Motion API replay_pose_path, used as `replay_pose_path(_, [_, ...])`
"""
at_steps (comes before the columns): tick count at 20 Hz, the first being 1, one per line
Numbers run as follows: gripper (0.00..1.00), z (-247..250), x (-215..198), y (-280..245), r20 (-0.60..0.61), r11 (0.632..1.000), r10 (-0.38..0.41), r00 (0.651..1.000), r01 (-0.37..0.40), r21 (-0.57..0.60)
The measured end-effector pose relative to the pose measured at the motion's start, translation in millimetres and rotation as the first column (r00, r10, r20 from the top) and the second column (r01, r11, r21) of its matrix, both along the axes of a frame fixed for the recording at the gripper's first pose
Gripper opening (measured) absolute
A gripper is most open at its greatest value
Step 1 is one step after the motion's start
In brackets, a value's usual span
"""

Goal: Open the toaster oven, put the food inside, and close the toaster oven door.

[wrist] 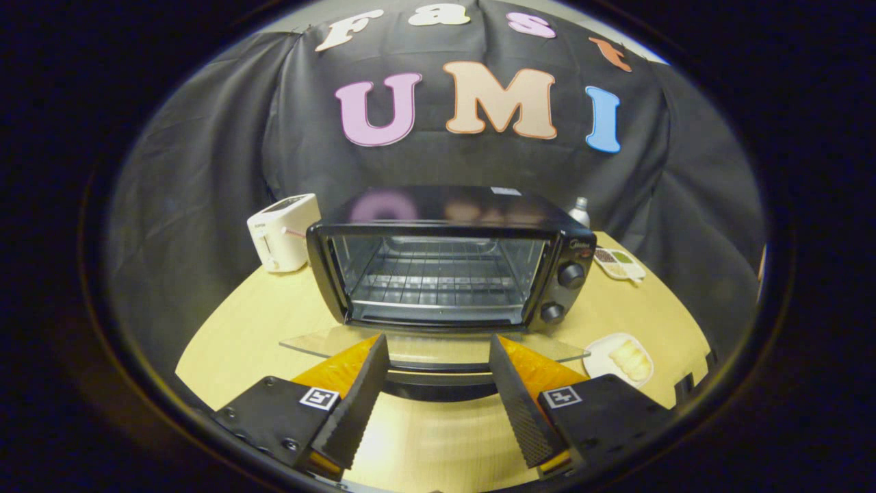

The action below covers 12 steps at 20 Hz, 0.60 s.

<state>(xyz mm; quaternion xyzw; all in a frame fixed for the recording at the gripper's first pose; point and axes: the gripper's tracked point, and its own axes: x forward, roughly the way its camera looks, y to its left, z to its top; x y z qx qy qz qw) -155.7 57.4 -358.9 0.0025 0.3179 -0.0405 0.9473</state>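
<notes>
A black toaster oven (445,260) stands on the wooden table straight ahead of my fingers. Its glass door (438,348) hangs fully down and flat, its handle bar lying between my fingertips, and the wire rack (434,277) inside is bare. My gripper (438,342) is open, fingers spread wide just over the door's front edge, pressing on nothing. The food, pale yellowish pieces (631,360), lies on a small white plate (602,352) to the right of the fingers, beside the oven's front right corner.
A white toaster (282,233) stands left of the oven. Behind the oven's right side stands a small grey bottle (580,211), and a white tray with compartments (619,263) lies to the right. The table edge (205,383) curves close on both sides.
</notes>
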Motion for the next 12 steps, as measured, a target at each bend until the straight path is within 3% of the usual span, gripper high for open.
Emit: replay_pose_path(12, [0.88,-62.6,-29.5,7.1,-0.194,1.0,0.021,0.981,-0.019,0.016])
